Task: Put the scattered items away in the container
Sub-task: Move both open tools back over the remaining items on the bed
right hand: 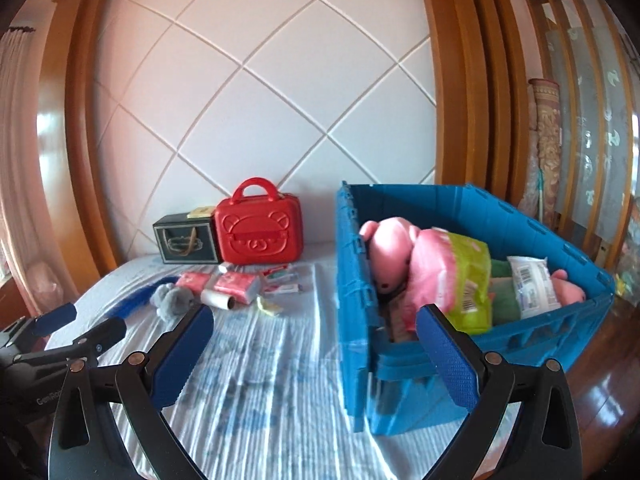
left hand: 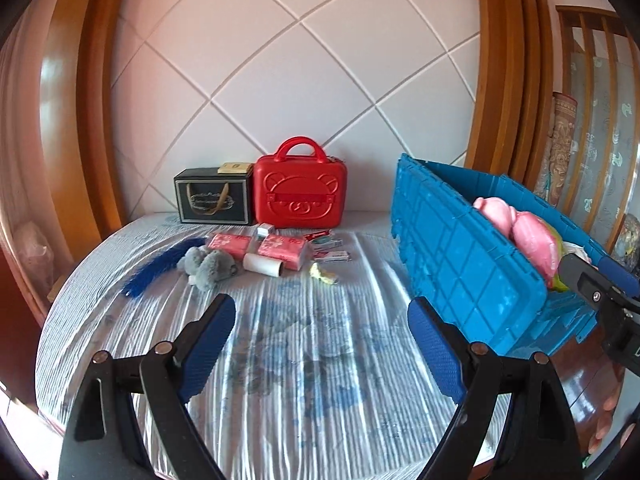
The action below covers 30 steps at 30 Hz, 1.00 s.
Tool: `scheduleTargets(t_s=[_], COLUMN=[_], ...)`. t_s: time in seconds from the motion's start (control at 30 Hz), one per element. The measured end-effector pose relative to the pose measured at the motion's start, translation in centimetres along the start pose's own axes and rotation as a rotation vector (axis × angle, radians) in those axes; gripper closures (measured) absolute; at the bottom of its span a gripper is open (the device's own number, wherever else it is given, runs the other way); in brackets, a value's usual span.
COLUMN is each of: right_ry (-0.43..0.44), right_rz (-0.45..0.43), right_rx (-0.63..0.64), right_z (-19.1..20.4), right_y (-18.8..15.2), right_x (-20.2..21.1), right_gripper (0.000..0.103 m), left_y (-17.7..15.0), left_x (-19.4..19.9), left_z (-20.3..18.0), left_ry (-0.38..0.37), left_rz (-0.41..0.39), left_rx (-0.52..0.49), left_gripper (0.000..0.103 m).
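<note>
Both grippers, left gripper (left hand: 320, 344) and right gripper (right hand: 316, 344), have jaws wide apart and empty, so reach for the grey plush toy (left hand: 208, 266) in the pile by the headboard, pinch its body, then carry it to the blue plastic crate (right hand: 560, 332).

Two pink tissue packs (left hand: 256, 249), perhaps.

From the left wrist I see the right gripper (left hand: 600, 280) cut off by the right edge, its jaws untellable there. The crate (left hand: 472, 264) near wall hides most of its contents. Labels on the far small packets (left hand: 326, 246) are too small to read.
</note>
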State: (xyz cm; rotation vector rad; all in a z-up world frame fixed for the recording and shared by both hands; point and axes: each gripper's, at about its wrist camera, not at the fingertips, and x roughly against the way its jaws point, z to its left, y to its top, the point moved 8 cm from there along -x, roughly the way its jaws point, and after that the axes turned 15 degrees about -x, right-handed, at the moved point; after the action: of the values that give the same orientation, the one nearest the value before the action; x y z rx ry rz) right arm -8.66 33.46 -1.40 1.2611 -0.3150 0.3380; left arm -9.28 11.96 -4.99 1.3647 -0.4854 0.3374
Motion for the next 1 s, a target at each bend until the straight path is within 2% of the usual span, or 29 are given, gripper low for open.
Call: scheduleTargets(t_s=[0.3,0.57,0.73,0.83,1.0], right_ry=[0.076,0.156,0.145,0.137,0.136], right_rz=[0.079,0.164,0.271,0.328,0.368], right_rx=[0.078,0.081,0.081,0.105,0.112], right_z=[6.6,8.9,10.2,11.6,14.4], right_y=[-1.5,-2.0,-4.0,-5.5,-6.5], right_x=[-6.3,-15.9,-22.3,-25.2,-28.1], right_gripper=[0.000,0.000,0.000,0.000,0.000], left_y=[-2.7,-2.4,-3.9,-4.7,-4.8], left_x=[-4.2,-10.9,-14.7,-16.6,-20.4], left_z=[7.9,12.8,15.7,17.4,19.8], left_ry=[0.106,0.209,0.248,0.250,0.215], left_rz=[0.075,0.127,0.200,0.237,0.269], left_rx=[0.109,0.122,0.129,0.135,0.117], left_gripper=[0.014,0.014,0.014,0.014,0.014])
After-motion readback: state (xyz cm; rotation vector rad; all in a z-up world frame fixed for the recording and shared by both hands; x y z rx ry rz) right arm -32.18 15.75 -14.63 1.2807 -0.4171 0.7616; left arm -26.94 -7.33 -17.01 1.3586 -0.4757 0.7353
